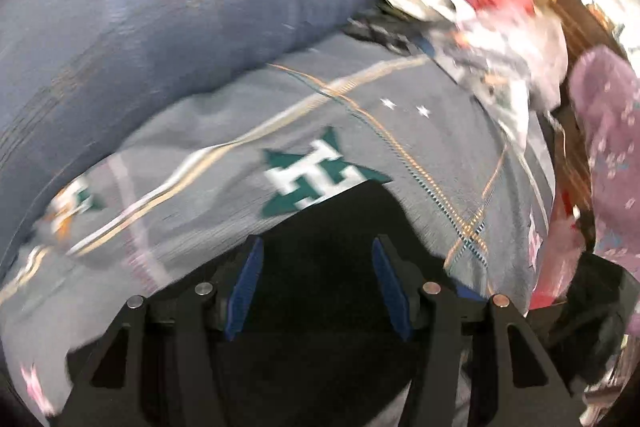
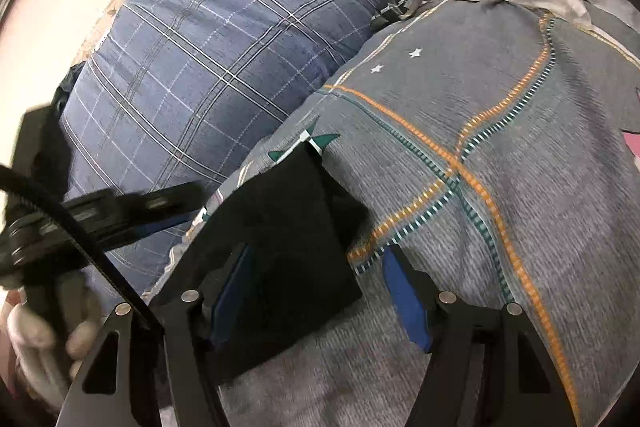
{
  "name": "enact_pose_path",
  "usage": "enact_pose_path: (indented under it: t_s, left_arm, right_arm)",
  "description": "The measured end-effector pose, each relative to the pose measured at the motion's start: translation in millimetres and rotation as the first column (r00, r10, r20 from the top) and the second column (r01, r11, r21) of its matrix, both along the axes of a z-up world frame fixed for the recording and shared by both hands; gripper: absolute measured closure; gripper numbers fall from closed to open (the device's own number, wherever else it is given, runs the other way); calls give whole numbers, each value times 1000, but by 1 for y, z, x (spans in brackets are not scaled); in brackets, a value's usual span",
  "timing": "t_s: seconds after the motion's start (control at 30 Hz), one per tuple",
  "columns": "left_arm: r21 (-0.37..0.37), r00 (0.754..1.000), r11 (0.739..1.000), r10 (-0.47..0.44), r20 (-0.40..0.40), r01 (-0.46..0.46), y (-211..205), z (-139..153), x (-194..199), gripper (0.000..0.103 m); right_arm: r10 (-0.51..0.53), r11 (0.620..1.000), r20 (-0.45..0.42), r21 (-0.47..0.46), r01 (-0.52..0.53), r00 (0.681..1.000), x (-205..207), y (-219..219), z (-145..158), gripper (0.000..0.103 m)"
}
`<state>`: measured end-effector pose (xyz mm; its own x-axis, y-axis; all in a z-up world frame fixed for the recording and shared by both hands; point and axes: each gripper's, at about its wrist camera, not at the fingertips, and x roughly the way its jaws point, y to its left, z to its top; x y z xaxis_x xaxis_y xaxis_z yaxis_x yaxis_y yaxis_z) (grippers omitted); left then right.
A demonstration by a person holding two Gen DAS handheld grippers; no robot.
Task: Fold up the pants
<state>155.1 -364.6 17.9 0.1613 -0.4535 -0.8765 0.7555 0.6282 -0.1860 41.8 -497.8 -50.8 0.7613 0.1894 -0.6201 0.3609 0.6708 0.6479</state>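
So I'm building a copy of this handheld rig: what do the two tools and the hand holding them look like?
Both tools are matte black. The right tool has two angular fingers with triangular cut-outs, silver round pins at the joints and flat blue pads inside. The left tool looks the same. In the right wrist view a black cable crosses it, and the hand wears a white glove.
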Motion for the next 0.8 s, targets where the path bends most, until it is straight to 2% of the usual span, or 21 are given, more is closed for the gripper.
enact_pose_path:
  t_s: [0.1,0.17,0.23,0.27,0.3,0.33,0.37,0.4,0.5,0.67,0.8]
  left_arm:
    - [35,997,997,-73,-24,74,-33,-18,6,48]
    - [73,993,991,-110,-38,113,-47,-30,7,42]
    - [117,991,984,-135,1,134,-57,-37,4,39]
    - [136,989,980,-148,29,143,-60,-38,1,43]
    - [134,989,981,-147,34,142,-59,-36,0,61]
    - [118,989,983,-146,22,143,-56,-32,0,68]
    - [101,989,984,-147,11,146,-51,-28,1,76]
    - [83,989,986,-147,9,146,-45,-24,0,82]
    - [17,993,993,-118,10,118,-20,-5,-3,85]
    - [-103,999,994,-43,11,44,40,36,-9,85]
    - [-220,999,974,49,-7,-49,107,72,-5,85]
  right_arm:
    - [21,1000,15,8,-22,1000,9,0,-2,30]
    - [26,1000,20,-2,-26,999,14,2,-2,30]
    - [39,999,31,-14,-38,999,20,5,-1,30]
    - [49,999,33,-17,-48,998,23,7,-2,31]
    - [59,998,28,-34,-58,998,25,10,-1,39]
    - [70,997,19,-44,-69,997,27,11,0,65]
    - [77,996,6,-35,-76,997,27,11,-2,78]
    - [75,997,8,-17,-75,997,27,10,-3,78]
    - [90,996,51,3,-90,995,22,10,3,82]
    - [182,980,131,-108,-169,974,12,41,41,83]
    - [292,951,174,-163,-265,941,13,78,82,83]
